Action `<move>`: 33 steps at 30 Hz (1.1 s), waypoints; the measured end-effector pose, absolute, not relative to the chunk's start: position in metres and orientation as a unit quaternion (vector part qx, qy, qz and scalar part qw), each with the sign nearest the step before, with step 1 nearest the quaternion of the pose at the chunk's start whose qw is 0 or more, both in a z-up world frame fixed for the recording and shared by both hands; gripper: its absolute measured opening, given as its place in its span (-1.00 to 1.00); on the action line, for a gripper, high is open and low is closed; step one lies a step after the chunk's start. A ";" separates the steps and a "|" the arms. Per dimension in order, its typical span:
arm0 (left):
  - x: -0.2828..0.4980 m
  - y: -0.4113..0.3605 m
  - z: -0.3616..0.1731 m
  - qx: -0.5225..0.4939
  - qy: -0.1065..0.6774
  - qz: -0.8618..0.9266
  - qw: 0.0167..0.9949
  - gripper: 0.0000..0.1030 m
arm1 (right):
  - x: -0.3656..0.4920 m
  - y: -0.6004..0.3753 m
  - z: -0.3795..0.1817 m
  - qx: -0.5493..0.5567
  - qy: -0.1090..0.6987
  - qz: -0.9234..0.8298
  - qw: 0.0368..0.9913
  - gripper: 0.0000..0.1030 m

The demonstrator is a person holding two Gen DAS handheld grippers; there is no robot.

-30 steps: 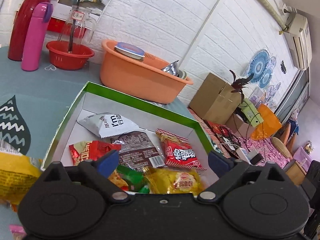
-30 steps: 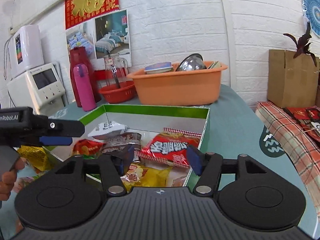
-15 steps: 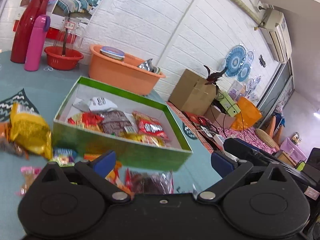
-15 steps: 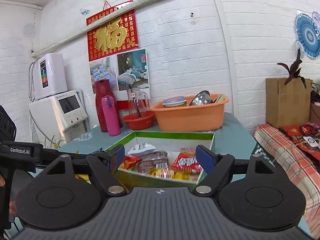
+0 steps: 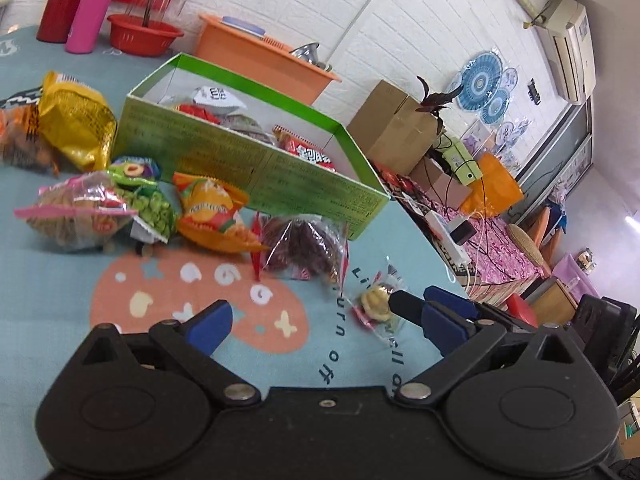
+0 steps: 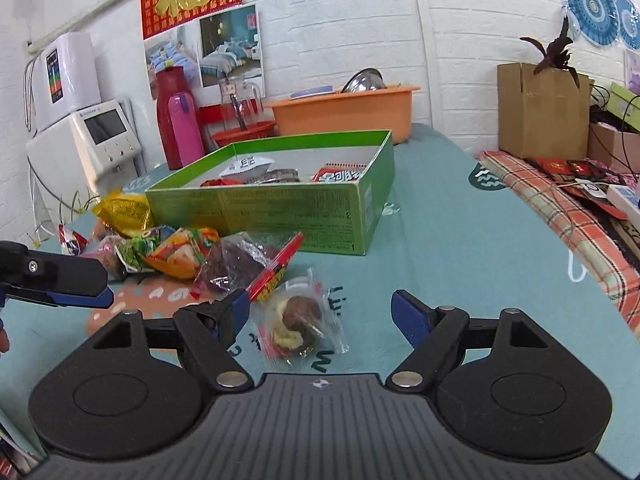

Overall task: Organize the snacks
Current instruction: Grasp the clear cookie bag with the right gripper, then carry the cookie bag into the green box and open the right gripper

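Both grippers gape: our right gripper [image 6: 320,314] frames a small clear-wrapped brown-and-yellow sweet [image 6: 298,316] at lower centre on the teal tabletop [image 6: 460,240]. Our left gripper [image 5: 320,320] hovers empty; the green cardboard box [image 6: 296,210] of snacks sits mid-frame.

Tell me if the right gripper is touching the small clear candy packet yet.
Apart. In the right wrist view the right gripper stands open around the small clear candy packet, with teal tablecloth showing between packet and each finger.
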State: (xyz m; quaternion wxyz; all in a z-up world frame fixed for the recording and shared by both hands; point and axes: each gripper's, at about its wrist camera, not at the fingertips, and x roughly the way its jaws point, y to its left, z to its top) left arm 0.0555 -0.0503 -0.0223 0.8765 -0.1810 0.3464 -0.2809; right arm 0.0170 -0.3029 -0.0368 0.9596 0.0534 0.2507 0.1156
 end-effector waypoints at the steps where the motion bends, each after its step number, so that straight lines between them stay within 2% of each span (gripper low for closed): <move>1: 0.055 -0.051 -0.023 -0.181 0.348 -0.280 0.876 1.00 | 0.018 -0.302 -0.038 0.054 0.253 0.119 0.959 1.00; 12: 0.087 -0.087 -0.008 -0.127 0.319 -0.288 0.894 1.00 | 0.023 -0.301 -0.053 0.064 0.274 0.129 0.951 1.00; 13: 0.093 -0.091 -0.006 -0.122 0.319 -0.288 0.895 1.00 | 0.023 -0.302 -0.053 0.067 0.274 0.129 0.951 0.90; 15: 0.100 -0.099 -0.005 -0.118 0.326 -0.298 0.889 1.00 | 0.022 -0.306 -0.053 0.073 0.274 0.137 0.949 0.47; 17: 0.101 -0.106 -0.007 -0.119 0.331 -0.315 0.881 1.00 | 0.021 -0.309 -0.055 0.072 0.277 0.137 0.948 0.29; 25: 0.103 -0.145 -0.028 -0.117 0.375 -0.378 0.838 1.00 | 0.013 -0.311 -0.056 0.064 0.272 0.159 0.947 0.31; 32: 0.117 -0.166 -0.045 -0.099 0.396 -0.384 0.828 1.00 | 0.012 -0.314 -0.056 0.070 0.272 0.159 0.947 0.67; 33: 0.119 -0.166 -0.047 -0.100 0.399 -0.385 0.826 1.00 | 0.012 -0.315 -0.057 0.070 0.271 0.158 0.947 0.67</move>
